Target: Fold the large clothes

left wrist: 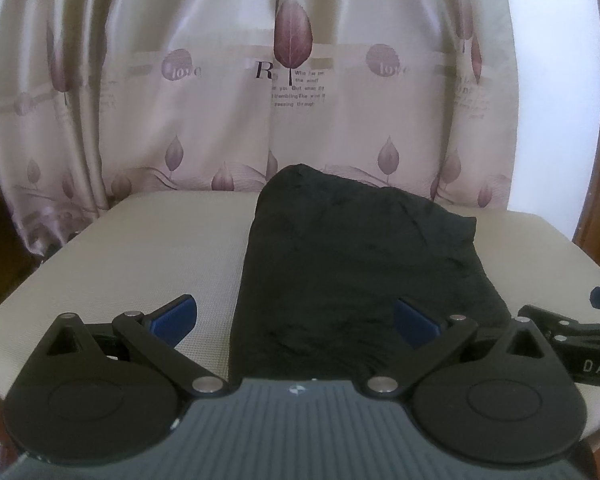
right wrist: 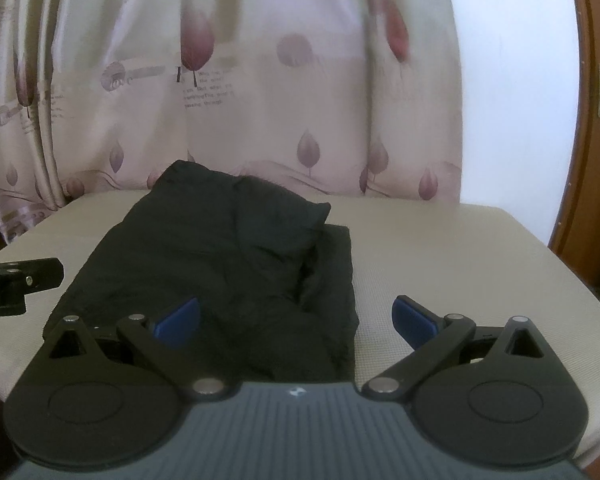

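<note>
Nearest your left-wrist lens sits the left gripper (left wrist: 295, 322), its jaws spread wide with nothing between them; its left blue pad (left wrist: 175, 320) hangs over bare beige surface, while the other blue pad sits over the dark cloth. Ahead of it lies the black garment (left wrist: 352, 264), folded into a long bundle that runs from the near edge of the cushioned table (left wrist: 139, 256) toward the far edge, a little right of the middle in this view; its far end bunches up just short of the curtain. At the right edge of the same view you can see part of your right gripper (left wrist: 580, 336), beside the garment's near right corner.

From the right-wrist lens, the right gripper (right wrist: 295, 320) is likewise spread apart and holds nothing; its left pad lies over the garment's near right part and its right pad (right wrist: 414, 322) over bare table. The black garment (right wrist: 219, 248) lies left of the middle here, with a folded layer lapping over its right side.

Behind the table's far edge hangs a pale curtain (left wrist: 300, 80) printed with purple leaves and lettering; a brown wooden door frame (right wrist: 596, 160) stands at the far right.
</note>
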The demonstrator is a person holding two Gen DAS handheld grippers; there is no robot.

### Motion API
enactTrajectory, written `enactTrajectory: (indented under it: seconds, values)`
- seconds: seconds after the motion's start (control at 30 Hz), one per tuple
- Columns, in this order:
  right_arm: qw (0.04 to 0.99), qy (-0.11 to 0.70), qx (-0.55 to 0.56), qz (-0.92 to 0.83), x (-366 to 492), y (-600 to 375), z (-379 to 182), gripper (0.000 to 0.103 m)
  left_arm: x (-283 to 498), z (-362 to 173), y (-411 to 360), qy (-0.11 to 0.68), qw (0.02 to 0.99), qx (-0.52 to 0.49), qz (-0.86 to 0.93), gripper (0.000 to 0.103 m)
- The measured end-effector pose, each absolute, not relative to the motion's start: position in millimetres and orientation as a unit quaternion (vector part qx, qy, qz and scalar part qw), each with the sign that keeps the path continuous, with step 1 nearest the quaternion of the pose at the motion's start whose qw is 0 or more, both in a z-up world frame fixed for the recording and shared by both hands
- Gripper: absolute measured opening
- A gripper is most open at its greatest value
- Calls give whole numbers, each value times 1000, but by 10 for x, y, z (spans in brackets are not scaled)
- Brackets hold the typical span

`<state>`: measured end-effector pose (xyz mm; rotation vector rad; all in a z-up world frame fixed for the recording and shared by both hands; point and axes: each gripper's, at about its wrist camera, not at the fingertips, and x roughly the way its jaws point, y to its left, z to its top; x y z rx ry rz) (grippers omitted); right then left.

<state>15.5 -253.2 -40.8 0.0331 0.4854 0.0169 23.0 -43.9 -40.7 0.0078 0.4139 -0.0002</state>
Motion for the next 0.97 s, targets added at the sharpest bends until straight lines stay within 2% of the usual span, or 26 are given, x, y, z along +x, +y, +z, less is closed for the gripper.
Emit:
enactTrajectory:
  seconds: [0.63,0.97]
  values:
    - [964,264,16,16,459,-2544,-527,103,538,-502,-464,223,975,13,-1,103]
    - [963,268,19,18,532,-2560,-534,103,536,-457,-472,192,981,10,-2,103]
